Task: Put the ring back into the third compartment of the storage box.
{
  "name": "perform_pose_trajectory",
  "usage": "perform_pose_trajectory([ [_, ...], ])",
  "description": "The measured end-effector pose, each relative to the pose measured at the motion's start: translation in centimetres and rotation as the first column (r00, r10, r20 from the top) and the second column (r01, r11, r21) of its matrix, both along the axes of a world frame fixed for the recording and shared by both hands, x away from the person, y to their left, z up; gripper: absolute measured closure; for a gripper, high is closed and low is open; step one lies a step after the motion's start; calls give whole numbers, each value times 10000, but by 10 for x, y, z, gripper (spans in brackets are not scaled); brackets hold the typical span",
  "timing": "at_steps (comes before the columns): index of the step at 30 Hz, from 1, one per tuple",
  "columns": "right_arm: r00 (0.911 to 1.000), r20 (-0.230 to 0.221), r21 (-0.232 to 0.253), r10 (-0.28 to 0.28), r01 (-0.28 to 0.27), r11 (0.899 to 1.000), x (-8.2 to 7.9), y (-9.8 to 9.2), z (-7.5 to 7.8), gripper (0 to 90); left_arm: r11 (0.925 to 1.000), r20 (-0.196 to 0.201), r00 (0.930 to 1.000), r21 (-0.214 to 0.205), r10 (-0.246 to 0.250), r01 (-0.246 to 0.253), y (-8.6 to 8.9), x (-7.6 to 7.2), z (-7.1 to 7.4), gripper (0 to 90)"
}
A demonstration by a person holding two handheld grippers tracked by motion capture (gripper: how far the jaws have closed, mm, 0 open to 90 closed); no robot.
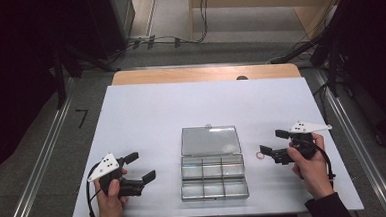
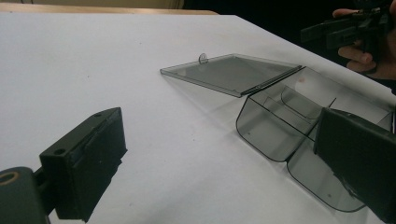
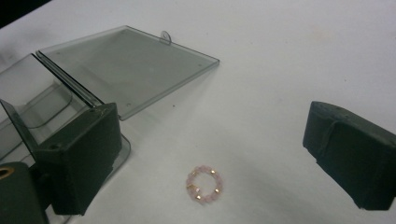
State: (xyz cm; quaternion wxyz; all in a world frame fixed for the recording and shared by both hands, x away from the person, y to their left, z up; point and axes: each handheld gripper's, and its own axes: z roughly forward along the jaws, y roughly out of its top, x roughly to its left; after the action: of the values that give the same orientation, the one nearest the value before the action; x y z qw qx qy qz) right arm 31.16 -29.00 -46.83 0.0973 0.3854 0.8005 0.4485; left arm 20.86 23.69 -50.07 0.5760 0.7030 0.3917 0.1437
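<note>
So there's a clear plastic box (image 1: 213,176) sitting near the front edge of the table (image 1: 146,111), about mid-width, lid (image 1: 210,140) flipped open flat toward the back. A little pink bead ring (image 1: 259,156) lies on the table just off the box's right side. The right gripper (image 1: 274,142) hovers right by the ring, fingers spread wide, holding nothing. The left gripper (image 1: 140,166) sits left of the box, fingers spread too.

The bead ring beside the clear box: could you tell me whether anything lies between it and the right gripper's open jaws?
Nothing visible does. The bead ring lies on bare table between the right gripper jaws; the clear box sits off to one side, lid open.
</note>
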Motion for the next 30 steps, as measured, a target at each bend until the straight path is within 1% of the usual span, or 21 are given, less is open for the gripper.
perform_pose_trajectory([
  [1, 10000, 5, -115, -35, 35, 9999, 0, 0, -1, 34, 10000, 8, 10000, -58, 29, -29, 1, -1, 0, 15],
  [3, 9999, -41, -330, -122, 121, 9994, 1, -1, -3, 63, 10000, 43, 10000, 16, 67, -67, 3, -2, 0, 15],
  [6, 9997, -179, -260, -172, 168, 9995, 2, -3, -5, 206, 9999, 36, 9999, -31, 118, -118, 6, -3, 0, 15],
  [7, 9996, -248, -348, -127, 119, 9993, 3, -3, -7, 245, 9999, 34, 9999, -26, 165, -165, 7, -3, 0, 15],
  [10, 9987, -456, -498, -247, 225, 9985, 3, -4, -13, 403, 9997, 14, 9998, -148, 192, -191, 8, -3, -2, 15],
  [11, 9984, -503, -532, -245, 218, 9983, 3, -4, -15, 452, 9994, -16, 9998, -268, 197, -197, 8, -2, -3, 15],
  [12, 9981, -557, -612, -255, 221, 9979, 3, -4, -17, 490, 9994, -51, 9998, -298, 189, -191, 9, -2, -4, 15],
  [15, 9982, -596, -990, 4, -63, 9951, 2, -1, -21, 567, 9994, -53, 9999, -328, 132, -134, 9, -1, -5, 15],
  [21, 9972, -707, -973, 257, -325, 9947, 2, -2, -22, 774, 9993, -105, 9999, -368, 80, -84, 9, -1, -5, 15],
  [23, 9960, -853, -1014, 278, -364, 9942, 3, -3, -24, 789, 9993, -95, 9999, -364, 74, -77, 9, -1, -6, 15],
  [25, 9953, -924, -953, 282, -370, 9948, 4, -4, -26, 806, 9994, -116, 9999, -336, 92, -96, 8, -1, -6, 15],
  [28, 9944, -1001, -991, 349, -449, 9941, 4, -2, -27, 809, 9996, -126, 9999, -264, 61, -65, 8, 0, -6, 15],
  [30, 9944, -964, -1083, 432, -536, 9927, 4, -1, -28, 810, 9996, -115, 9999, -279, 45, -48, 7, 0, -6, 16],
])
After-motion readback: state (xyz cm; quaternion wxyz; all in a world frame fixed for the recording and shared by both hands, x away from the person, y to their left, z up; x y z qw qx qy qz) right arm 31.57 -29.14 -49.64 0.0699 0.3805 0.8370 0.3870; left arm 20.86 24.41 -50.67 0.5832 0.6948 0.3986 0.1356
